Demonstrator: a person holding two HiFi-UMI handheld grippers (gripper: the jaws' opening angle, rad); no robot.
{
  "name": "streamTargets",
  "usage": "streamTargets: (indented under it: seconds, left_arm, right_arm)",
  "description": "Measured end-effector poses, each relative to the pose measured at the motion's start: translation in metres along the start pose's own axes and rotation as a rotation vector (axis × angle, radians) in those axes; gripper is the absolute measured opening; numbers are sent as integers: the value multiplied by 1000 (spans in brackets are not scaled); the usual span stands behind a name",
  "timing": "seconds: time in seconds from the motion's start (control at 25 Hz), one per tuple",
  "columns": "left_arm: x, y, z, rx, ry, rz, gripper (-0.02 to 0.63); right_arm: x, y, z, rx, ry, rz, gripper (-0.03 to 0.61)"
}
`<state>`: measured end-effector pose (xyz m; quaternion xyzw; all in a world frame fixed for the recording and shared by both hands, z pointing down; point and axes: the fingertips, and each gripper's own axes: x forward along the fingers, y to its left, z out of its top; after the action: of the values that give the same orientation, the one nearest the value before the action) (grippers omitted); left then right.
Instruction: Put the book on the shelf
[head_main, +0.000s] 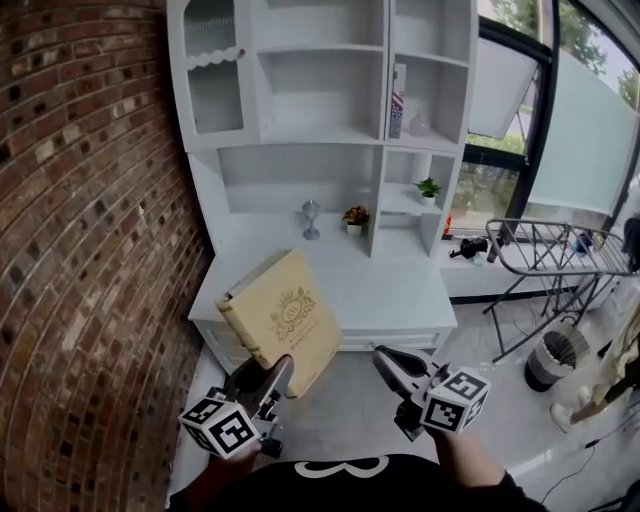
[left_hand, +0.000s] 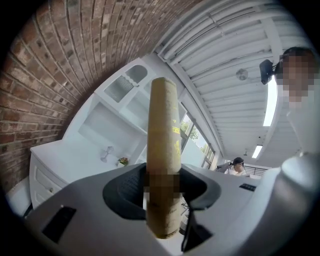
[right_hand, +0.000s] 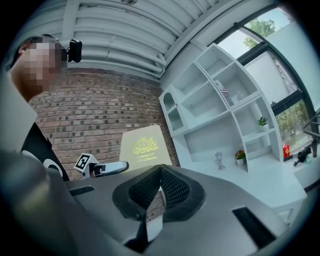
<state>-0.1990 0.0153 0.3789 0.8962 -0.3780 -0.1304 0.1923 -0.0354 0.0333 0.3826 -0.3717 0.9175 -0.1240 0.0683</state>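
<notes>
Head view: a white shelf unit (head_main: 320, 150) stood at the far side, with a brick wall (head_main: 80, 250) along the left and windows to the right.
Upper right compartment: a thin upright item (head_main: 397, 100) stood against the compartment's left wall; its print was too small to read.
Small right compartment: it held a green plant (head_main: 428, 188) in a white pot, set on its own little shelf.
Middle recess: a goblet (head_main: 311, 218) and a flower pot (head_main: 355, 217) stood near each other without touching, at the far end of the counter (head_main: 410, 285).
Bin (head_main: 553, 360): it sat on the floor at the right, near a drying rack (head_main: 560, 250); it had a dark liner, and its contents could not be made out.
Book (head_main: 285, 320): it had a tan cover with a gold emblem. It was held in the air over the near left part of the counter, tilted with the cover facing up, and was not on any shelf.
Left gripper (head_main: 268, 372): its jaws were partly apart and clamped on the near lower edge of the book. The left gripper view showed the book edge-on and upright, with a pad against each face.
Right gripper (head_main: 388, 360): its jaws were clenched with the pad tips meeting and nothing between them. It was held to the right of the book, apart from it, on the near side of the counter front.
</notes>
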Motion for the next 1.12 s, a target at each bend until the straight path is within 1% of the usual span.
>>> streamTargets:
  seconds: [0.16, 0.32, 0.68, 0.92, 1.12]
  left_arm:
    - [8, 28, 14, 1, -13, -4, 181]
    - [16, 51, 19, 2, -4, 2, 181]
    - [48, 65, 25, 4, 7, -15, 181]
    - [76, 70, 35, 21, 1, -10, 181]
    - [105, 91, 46, 24, -14, 11, 180]
  right_arm:
    - [31, -8, 4, -14, -8, -4, 8]
    - [50, -17, 5, -26, -9, -21, 8]
    - [65, -40, 9, -86, 1, -71, 8]
    - [76, -69, 23, -59, -12, -55, 8]
    - [101, -98, 31, -59, -17, -24, 8]
